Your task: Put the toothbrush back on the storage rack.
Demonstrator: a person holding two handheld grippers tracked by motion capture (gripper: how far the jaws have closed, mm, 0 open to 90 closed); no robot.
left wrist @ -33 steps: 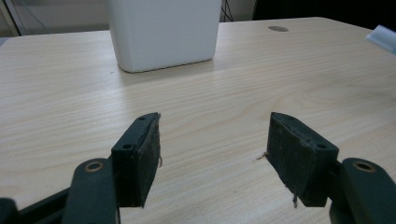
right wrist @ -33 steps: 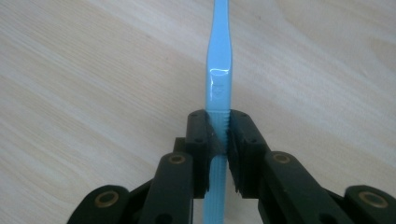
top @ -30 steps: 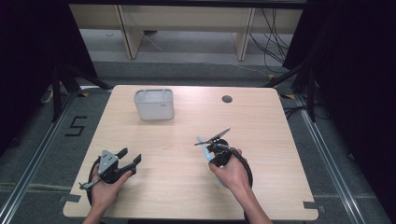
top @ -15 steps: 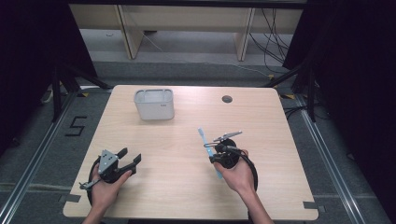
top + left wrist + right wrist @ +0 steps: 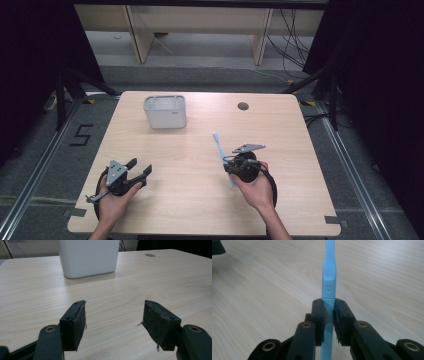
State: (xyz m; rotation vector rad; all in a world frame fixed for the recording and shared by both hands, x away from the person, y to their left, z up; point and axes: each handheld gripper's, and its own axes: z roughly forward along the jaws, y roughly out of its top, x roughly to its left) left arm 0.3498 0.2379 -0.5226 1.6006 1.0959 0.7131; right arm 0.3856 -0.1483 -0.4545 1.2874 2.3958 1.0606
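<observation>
A light-blue toothbrush (image 5: 218,145) is clamped by its ribbed handle in my right gripper (image 5: 227,167), right of the table's middle. Its head points toward the far side, and the handle's end sticks out toward the person. In the right gripper view the toothbrush (image 5: 329,272) runs straight up from between the jaws of the right gripper (image 5: 330,307), above the wood. My left gripper (image 5: 141,167) rests near the front left of the table, open with nothing between its jaws. In the left gripper view the left gripper (image 5: 115,317) faces a white container (image 5: 88,257).
The white rectangular container (image 5: 165,112) stands at the back left of the wooden table (image 5: 300,200). A round cable hole (image 5: 243,106) sits near the far edge. Metal rails and cables lie on the floor around the table.
My right gripper has swung with the toothbrush, so the brush now points at the far side, and the hand has shifted slightly right. The left gripper has stayed put.
</observation>
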